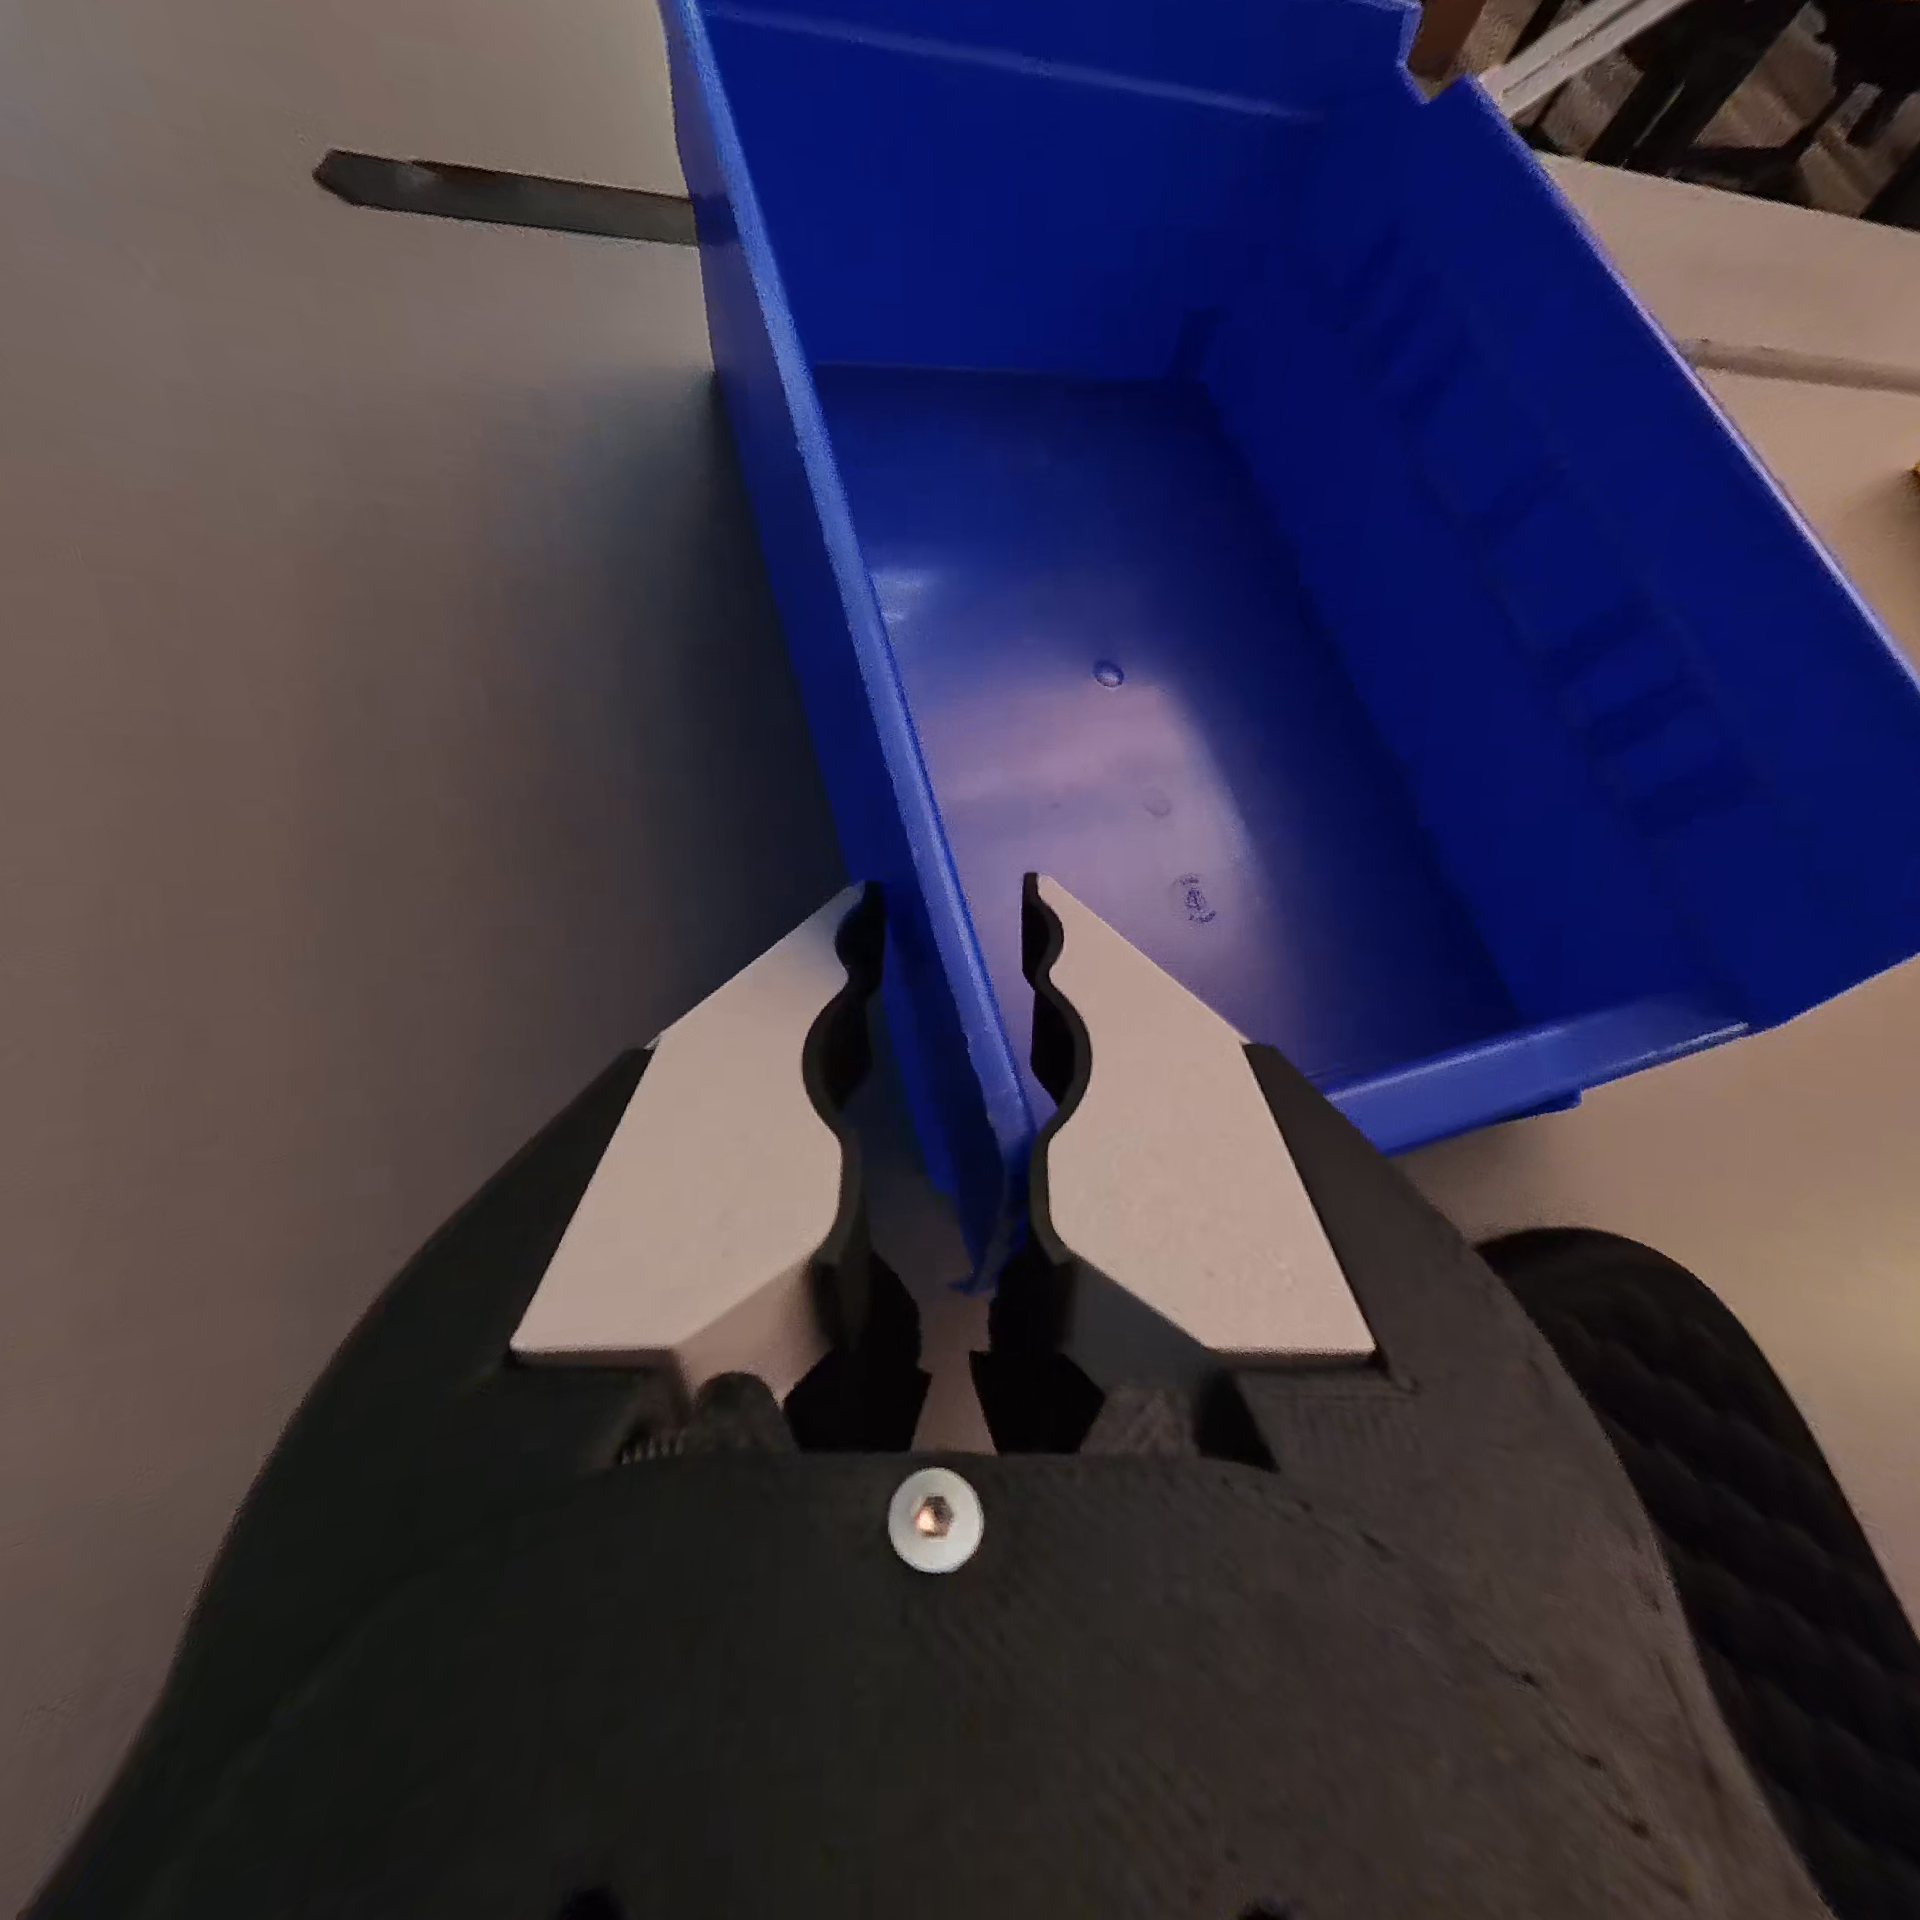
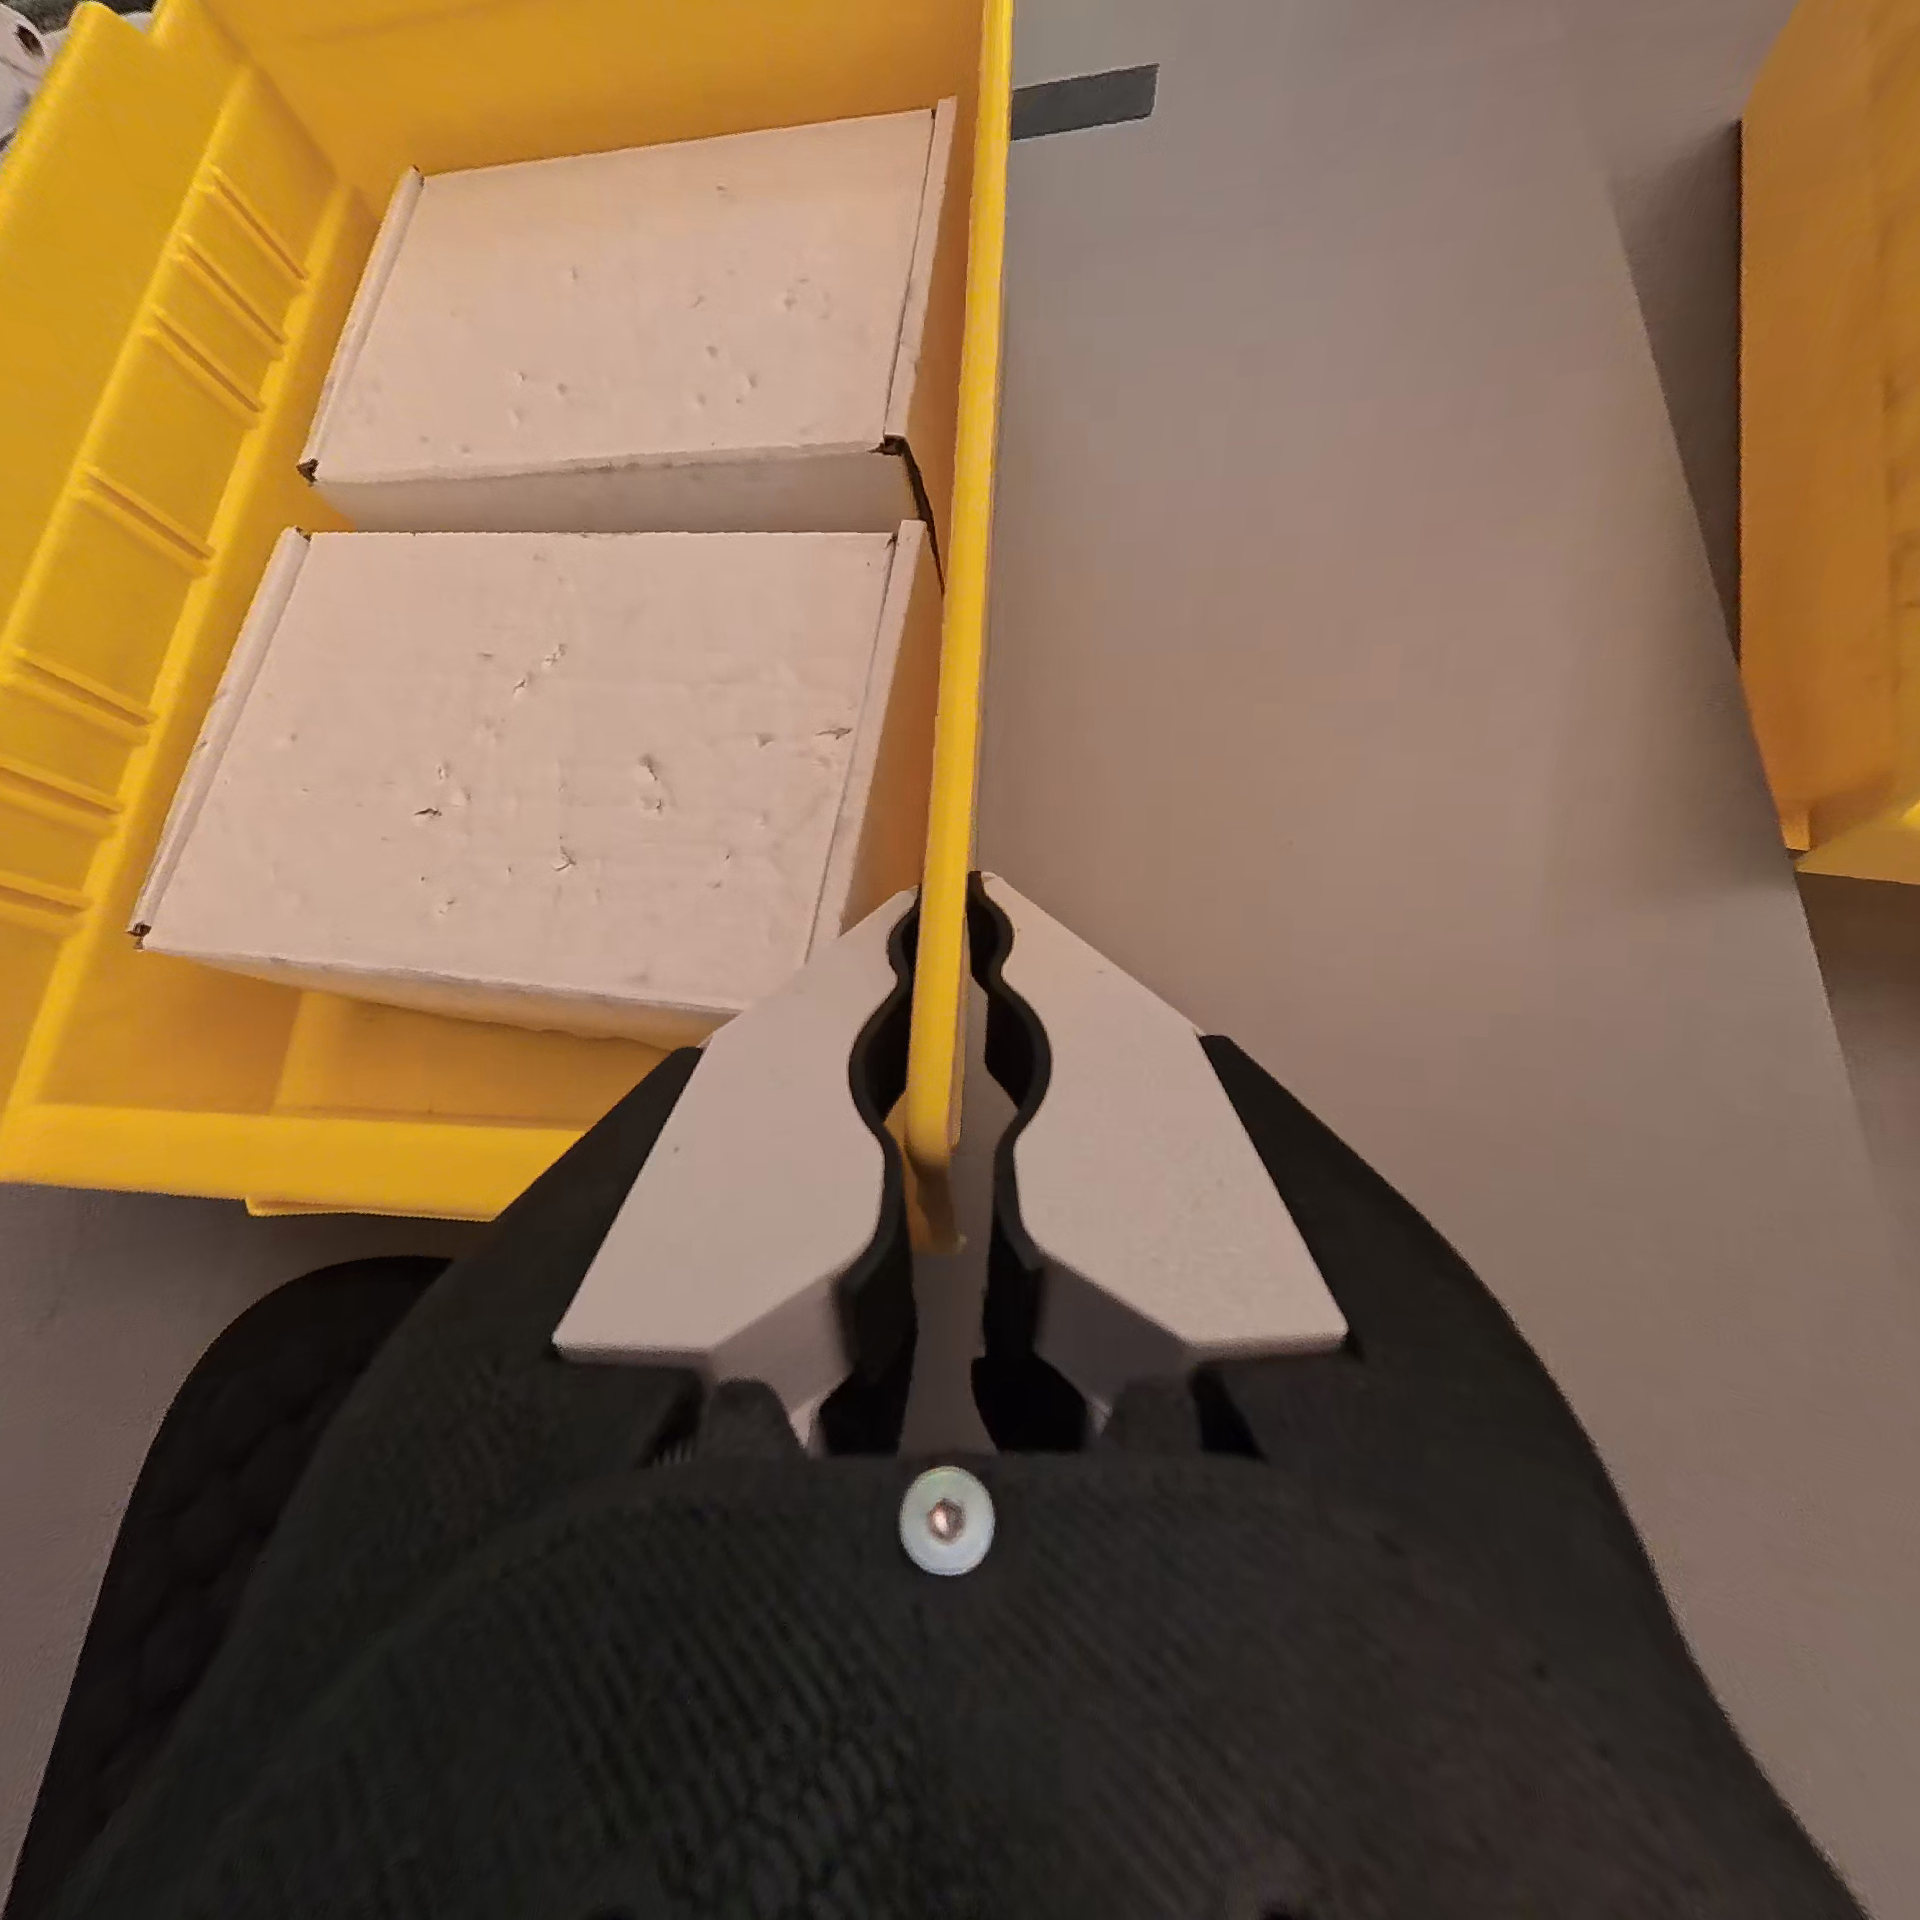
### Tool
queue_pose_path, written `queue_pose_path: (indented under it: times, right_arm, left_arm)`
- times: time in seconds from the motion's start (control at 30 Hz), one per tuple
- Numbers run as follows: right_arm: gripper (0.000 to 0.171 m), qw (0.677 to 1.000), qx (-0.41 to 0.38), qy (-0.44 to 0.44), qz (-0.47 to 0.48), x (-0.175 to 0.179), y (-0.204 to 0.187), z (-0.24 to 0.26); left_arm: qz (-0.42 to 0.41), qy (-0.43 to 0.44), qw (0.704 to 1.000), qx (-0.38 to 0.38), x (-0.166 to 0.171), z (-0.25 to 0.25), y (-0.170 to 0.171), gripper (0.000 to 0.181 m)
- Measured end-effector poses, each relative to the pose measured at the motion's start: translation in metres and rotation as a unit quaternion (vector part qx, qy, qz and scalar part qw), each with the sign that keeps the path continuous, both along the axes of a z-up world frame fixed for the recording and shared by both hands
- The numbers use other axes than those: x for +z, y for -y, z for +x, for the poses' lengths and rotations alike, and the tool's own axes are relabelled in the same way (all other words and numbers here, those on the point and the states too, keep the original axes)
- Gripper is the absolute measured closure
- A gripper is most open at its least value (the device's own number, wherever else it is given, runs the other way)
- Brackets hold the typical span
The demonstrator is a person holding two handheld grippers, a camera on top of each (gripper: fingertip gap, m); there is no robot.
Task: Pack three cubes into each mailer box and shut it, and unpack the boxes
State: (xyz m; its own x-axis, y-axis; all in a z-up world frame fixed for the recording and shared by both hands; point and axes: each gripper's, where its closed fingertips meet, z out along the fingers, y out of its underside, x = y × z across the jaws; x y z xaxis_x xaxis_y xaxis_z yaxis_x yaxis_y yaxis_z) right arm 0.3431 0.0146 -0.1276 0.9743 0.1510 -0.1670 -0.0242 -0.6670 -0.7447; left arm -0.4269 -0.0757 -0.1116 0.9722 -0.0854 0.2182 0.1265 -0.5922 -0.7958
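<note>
My left gripper (image 1: pixel 953 883) straddles the left wall of an empty blue bin (image 1: pixel 1039 208), one finger inside and one outside, shut on that wall near the bin's near corner. My right gripper (image 2: pixel 948 883) is shut on the right wall of a yellow bin (image 2: pixel 125 436). Two closed white mailer boxes lie flat in the yellow bin, one at the far end (image 2: pixel 644 322) and one at the near end (image 2: pixel 520 748). No cubes are in view.
Both bins stand on a pale grey table (image 2: pixel 1351 623). A second yellow bin (image 2: pixel 1839 468) shows at the right edge. A dark strip lies on the table behind the blue bin (image 1: pixel 499 197) and also behind the yellow bin (image 2: pixel 1086 109). The grippers' ends are close to 80 cm from one another.
</note>
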Motion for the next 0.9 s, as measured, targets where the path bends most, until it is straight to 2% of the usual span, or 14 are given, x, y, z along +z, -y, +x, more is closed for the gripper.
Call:
queue_pose_path:
  times: [0.03,0.3,0.37,0.5,0.77,0.9]
  right_arm:
    - [0.166,1.000,0.000,-0.005,0.001,0.000,0.000,0.000]
    - [0.165,0.999,-0.020,-0.043,0.020,0.003,-0.004,-0.002]
    - [0.166,1.000,-0.019,-0.014,0.013,0.003,-0.004,-0.003]
    - [0.166,0.993,0.002,0.116,0.003,0.002,-0.003,-0.010]
    - [0.161,0.987,0.044,0.156,0.015,0.002,-0.003,-0.070]
    - [0.160,0.988,0.069,0.133,0.023,0.003,0.000,-0.099]
  left_arm:
    - [0.001,-0.004,1.000,-0.001,0.000,0.005,0.003,0.155]
    - [0.010,0.001,1.000,-0.012,0.000,0.021,0.012,0.153]
    - [0.012,0.004,1.000,-0.011,0.000,0.021,0.012,0.153]
    - [0.012,0.000,1.000,-0.012,0.000,0.023,0.012,0.153]
    - [0.025,0.003,0.999,-0.041,0.001,0.043,0.003,0.149]
    - [0.011,-0.046,0.997,-0.067,-0.002,0.068,0.001,0.149]
